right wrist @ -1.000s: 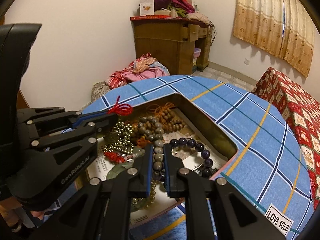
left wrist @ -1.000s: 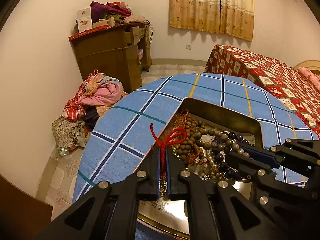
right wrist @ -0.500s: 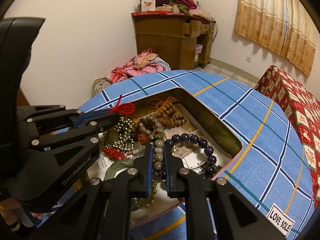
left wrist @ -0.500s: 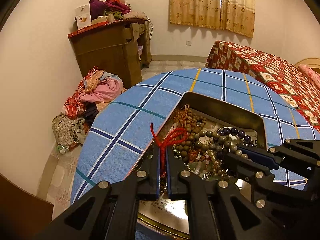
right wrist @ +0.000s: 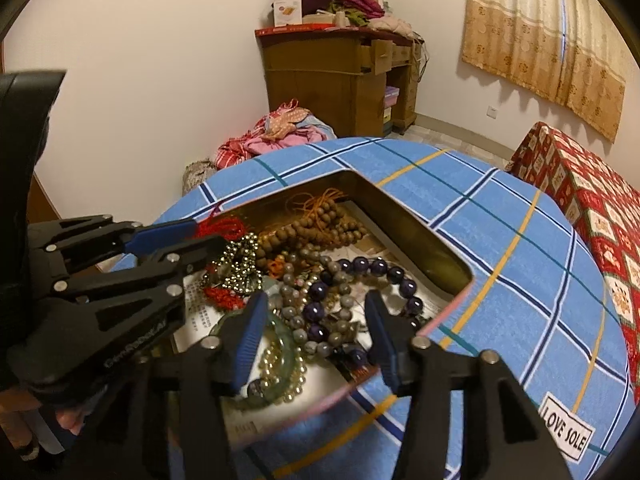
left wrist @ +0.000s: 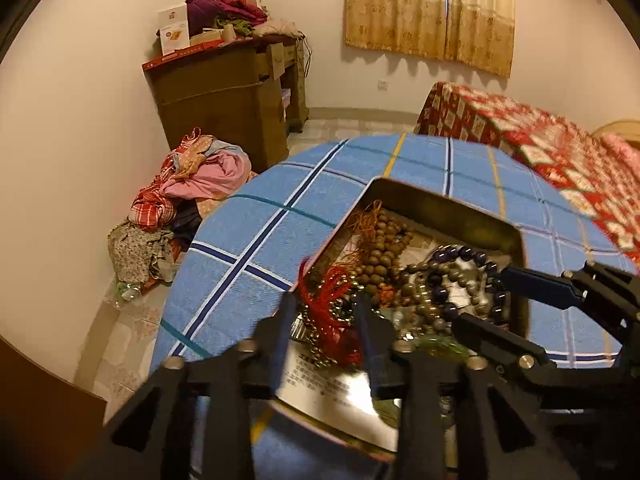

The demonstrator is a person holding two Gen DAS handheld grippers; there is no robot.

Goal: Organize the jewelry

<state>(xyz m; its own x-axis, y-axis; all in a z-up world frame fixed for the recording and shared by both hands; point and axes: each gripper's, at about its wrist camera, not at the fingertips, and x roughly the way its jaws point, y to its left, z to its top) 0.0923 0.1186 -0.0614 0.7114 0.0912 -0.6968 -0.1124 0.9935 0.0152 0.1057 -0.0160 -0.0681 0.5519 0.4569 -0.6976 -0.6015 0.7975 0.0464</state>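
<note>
A metal tin [left wrist: 444, 204] [right wrist: 416, 232] full of bead jewelry sits on the blue plaid table. My left gripper [left wrist: 326, 320] is open over the tin's left side, with a red knotted cord [left wrist: 328, 304] [right wrist: 222, 226] lying between its fingers. My right gripper [right wrist: 316, 324] is open above a grey bead strand [right wrist: 296, 304] and a dark purple bead bracelet [right wrist: 360, 268]. Brown wooden beads [right wrist: 316, 228] and a green bangle [right wrist: 280, 328] lie in the tin too. Each gripper shows in the other's view: the right [left wrist: 516, 300] and the left [right wrist: 180, 236].
The blue plaid cloth [right wrist: 500, 248] covers the round table, with a "LOVE SOLE" label [right wrist: 566, 426] at its near right. A wooden desk [left wrist: 228, 88], a clothes pile [left wrist: 192, 176] on the floor and a red-covered bed [left wrist: 540, 148] stand beyond.
Both grippers have opened: the left let go of the red cord and the right let go of the grey bead strand, which now lie in the tin.
</note>
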